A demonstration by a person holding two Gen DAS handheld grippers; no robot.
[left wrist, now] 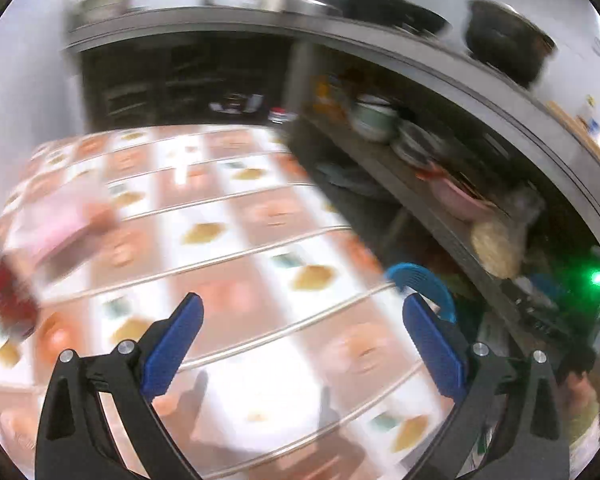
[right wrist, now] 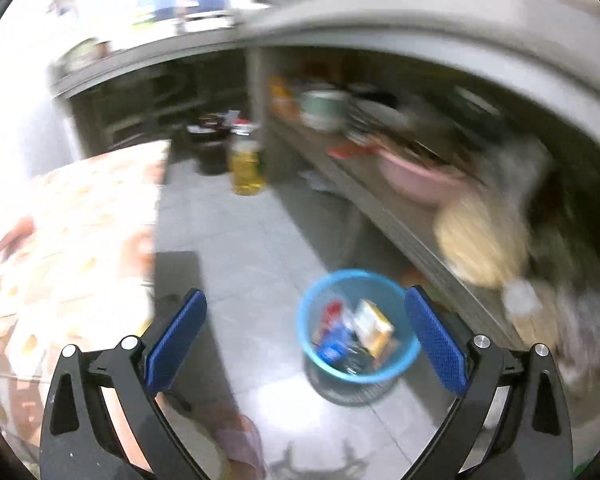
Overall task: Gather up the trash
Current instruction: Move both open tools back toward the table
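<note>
Left gripper [left wrist: 302,316]: wide open, nothing between the blue pads, hanging above the patterned table [left wrist: 260,264].
Right gripper [right wrist: 306,316]: wide open too, empty, looking down over the grey floor [right wrist: 236,240] beside the table.
Bin: blue basket [right wrist: 358,326] on the floor at the foot of the shelf [right wrist: 380,208], already holding packets and wrappers; in the left view only its rim [left wrist: 424,284] peeks past the table edge.
Trash left: likely a red can [left wrist: 8,300] and something pink [left wrist: 56,224] at the left edge of the table; too blurred to name for certain.
Step in hand: judged as heading back from the basket for the next piece.
Doing it well: slow down first, since both views smear; line up the open pads either side of the can's body, low enough not to tip it.
Soft item: pinch at a fold, not flat against the tablecloth.
Risk: snagging the cloth, or knocking the can off the table edge.
Shelf clutter: pink bowl [right wrist: 420,180] and dishes, not trash; leave alone.
</note>
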